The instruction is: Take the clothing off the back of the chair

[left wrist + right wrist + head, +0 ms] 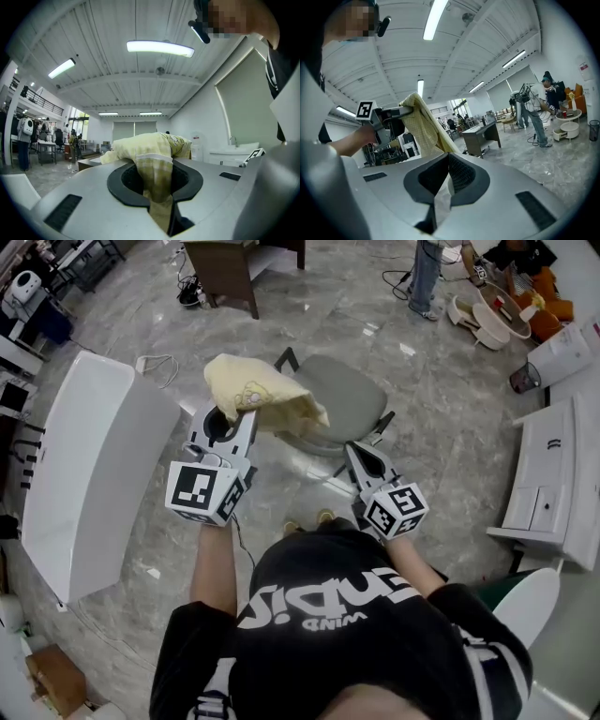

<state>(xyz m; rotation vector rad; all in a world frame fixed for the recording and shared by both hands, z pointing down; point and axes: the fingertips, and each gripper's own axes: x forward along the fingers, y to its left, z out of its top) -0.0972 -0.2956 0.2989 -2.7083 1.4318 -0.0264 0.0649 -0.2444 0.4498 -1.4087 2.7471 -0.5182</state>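
Writing: no brand or label can be read on the clothing [267, 395], only a small printed motif on its upper side. The person's black shirt [328, 615] carries white lettering (upside down in the head view, not reliably legible). Each gripper's cube bears square black-and-white markers.

Items counted: one pale yellow piece of clothing, one grey chair [352, 395], two grippers.

Left gripper [228, 420]: its fingers [93, 197] are clamped on a fold of the clothing, which bunches up just beyond the fingertips.

Orientation: the clothing's long axis runs from the left fingertips across towards the right gripper's side, its free end trailing over the chair seat. Whether it touches the chair cannot be told.

Right gripper [356, 454]: its fingers are drawn together to a narrow slit, with no cloth seen between them. The free end of the clothing lies just ahead of them and to their left.

A white desk [84, 456] stands well off to the left of the left fingers.
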